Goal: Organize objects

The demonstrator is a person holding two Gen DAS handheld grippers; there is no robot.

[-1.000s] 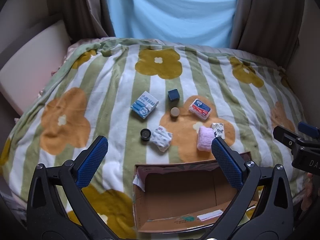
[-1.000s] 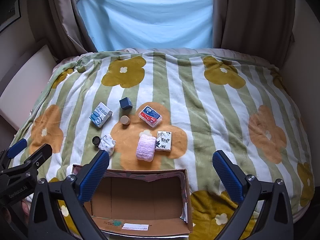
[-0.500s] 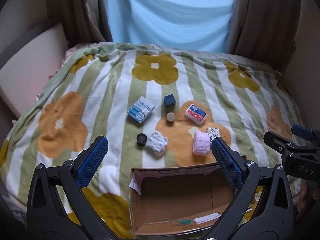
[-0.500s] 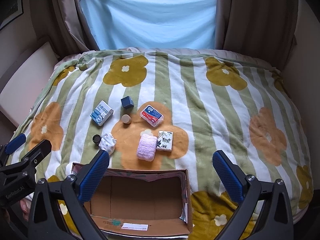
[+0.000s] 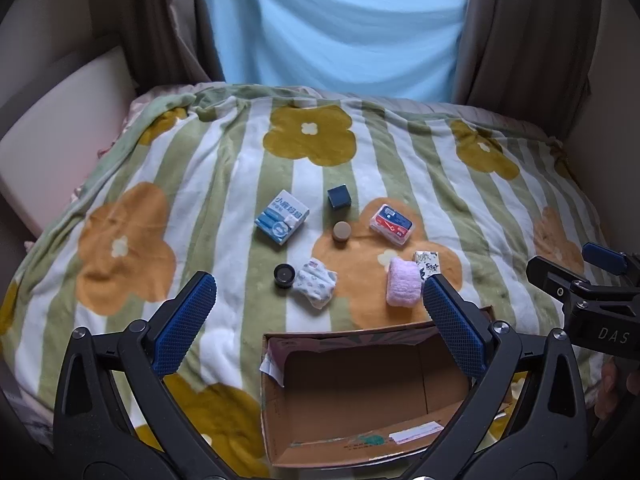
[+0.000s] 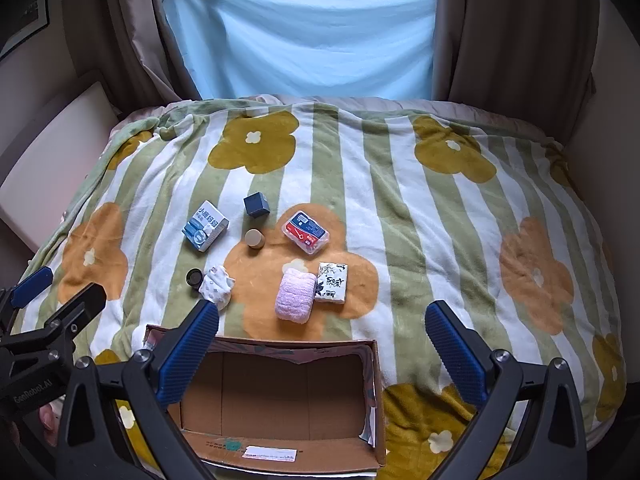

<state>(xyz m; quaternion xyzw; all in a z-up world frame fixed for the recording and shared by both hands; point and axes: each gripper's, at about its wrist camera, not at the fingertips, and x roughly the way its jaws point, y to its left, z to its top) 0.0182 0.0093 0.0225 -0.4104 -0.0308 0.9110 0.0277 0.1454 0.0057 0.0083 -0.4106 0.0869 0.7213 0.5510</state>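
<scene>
Both the left gripper [image 5: 314, 306] and the right gripper [image 6: 320, 334] hover with fingers spread wide — holding nothing — above the open brown cardboard box [image 6: 280, 400] at the near edge of the bed's green-striped flowered blanket [image 6: 400, 208]. Beyond it lie a rolled pink towel [image 6: 295, 297], a blue-and-white carton [image 6: 205, 225] and a dark blue cube [image 6: 257, 204].
</scene>
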